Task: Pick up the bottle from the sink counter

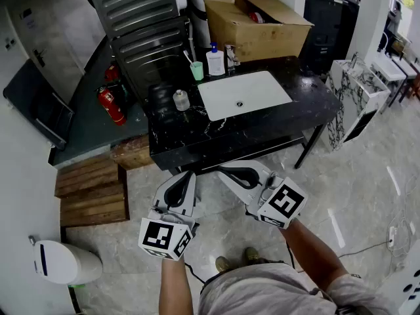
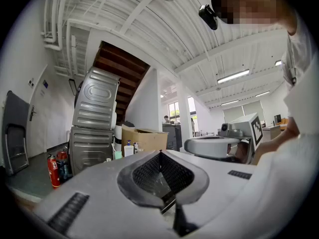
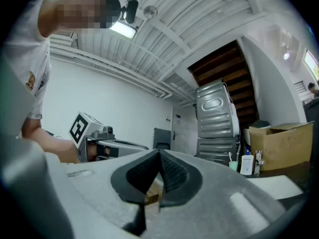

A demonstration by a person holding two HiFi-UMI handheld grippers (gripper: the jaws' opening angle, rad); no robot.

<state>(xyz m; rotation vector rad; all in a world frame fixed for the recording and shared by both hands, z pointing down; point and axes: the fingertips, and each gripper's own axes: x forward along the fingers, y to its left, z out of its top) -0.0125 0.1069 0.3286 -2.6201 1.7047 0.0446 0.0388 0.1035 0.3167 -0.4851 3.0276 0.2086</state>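
A small clear bottle [image 1: 181,100] stands on the black sink counter [image 1: 308,97], left of the white basin [image 1: 244,94]. A white pump bottle [image 1: 214,60] with a blue top stands behind the basin, and shows small in the left gripper view [image 2: 128,150] and the right gripper view [image 3: 246,164]. My left gripper [image 1: 186,174] and right gripper [image 1: 223,170] hover side by side in front of the counter's near edge, well short of both bottles. Each has its jaws shut with nothing between them [image 2: 160,153] [image 3: 159,153].
A green cup [image 1: 197,69] with a toothbrush stands beside the pump bottle. A cardboard box [image 1: 259,25] sits at the counter's back. Red fire extinguishers [image 1: 112,104], wooden steps [image 1: 92,192] and a white bin [image 1: 65,262] lie to the left; stacked grey machines [image 1: 141,25] rise behind.
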